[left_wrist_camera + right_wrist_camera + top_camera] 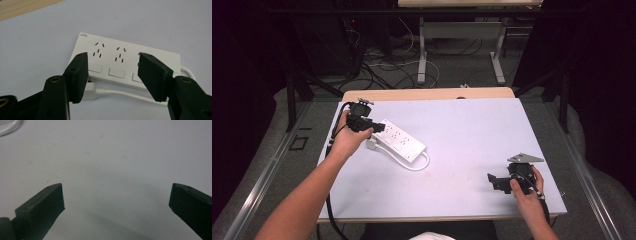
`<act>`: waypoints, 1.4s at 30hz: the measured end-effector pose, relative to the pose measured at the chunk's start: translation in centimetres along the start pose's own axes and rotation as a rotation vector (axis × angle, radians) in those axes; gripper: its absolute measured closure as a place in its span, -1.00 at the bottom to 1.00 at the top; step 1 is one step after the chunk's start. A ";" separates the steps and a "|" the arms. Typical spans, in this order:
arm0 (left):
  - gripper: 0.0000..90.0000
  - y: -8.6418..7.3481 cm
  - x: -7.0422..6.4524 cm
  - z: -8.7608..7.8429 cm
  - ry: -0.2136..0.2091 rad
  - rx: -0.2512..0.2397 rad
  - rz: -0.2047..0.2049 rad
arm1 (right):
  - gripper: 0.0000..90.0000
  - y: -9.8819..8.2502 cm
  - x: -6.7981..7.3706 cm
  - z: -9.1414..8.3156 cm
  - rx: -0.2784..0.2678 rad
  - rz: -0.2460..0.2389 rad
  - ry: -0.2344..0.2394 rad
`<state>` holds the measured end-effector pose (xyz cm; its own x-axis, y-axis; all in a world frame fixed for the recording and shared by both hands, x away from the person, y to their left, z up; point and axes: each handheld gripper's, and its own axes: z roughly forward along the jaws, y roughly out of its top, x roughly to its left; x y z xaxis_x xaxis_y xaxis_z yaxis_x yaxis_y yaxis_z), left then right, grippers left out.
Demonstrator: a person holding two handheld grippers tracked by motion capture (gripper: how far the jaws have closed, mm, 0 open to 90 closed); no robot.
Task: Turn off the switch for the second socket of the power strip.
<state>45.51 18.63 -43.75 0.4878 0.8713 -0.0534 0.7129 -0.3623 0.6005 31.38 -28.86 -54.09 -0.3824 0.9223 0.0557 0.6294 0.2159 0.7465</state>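
On the table [472, 150] — power strip [130, 66] just beyond left tool [112, 75].

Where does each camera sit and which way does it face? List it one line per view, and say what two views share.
High view: fixed above the person's side, looking forward and down on the table; both forearms, left tool and right tool show.
Left gripper view: rides on the left tool, looking down along its open jaws at the white power strip and its plug.
Right gripper view: rides on the right tool, facing bare tabletop between wide-open jaws.
Shared: high and left gripper views both show the power strip.
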 end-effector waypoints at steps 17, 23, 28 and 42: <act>0.08 0.7 -0.2 2.4 -0.012 0.036 -0.008 | -1.00 -0.1 -0.1 0.2 0.008 0.002 0.010; 0.17 0.7 -0.3 3.1 -0.020 0.057 -0.004 | -1.00 -0.1 -0.1 0.2 0.010 0.001 0.010; 0.23 0.9 -0.4 3.5 -0.023 0.068 0.006 | -1.00 -0.1 -0.1 0.2 0.010 0.001 0.012; 0.43 1.3 -1.1 5.4 -0.018 0.109 0.004 | -1.00 -0.1 -0.2 0.2 0.014 0.003 0.016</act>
<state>48.69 15.40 -47.23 0.4995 0.8638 -0.0662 0.7607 -0.4007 0.5107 31.53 -28.95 -54.35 -0.3914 0.9176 0.0688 0.6398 0.2177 0.7371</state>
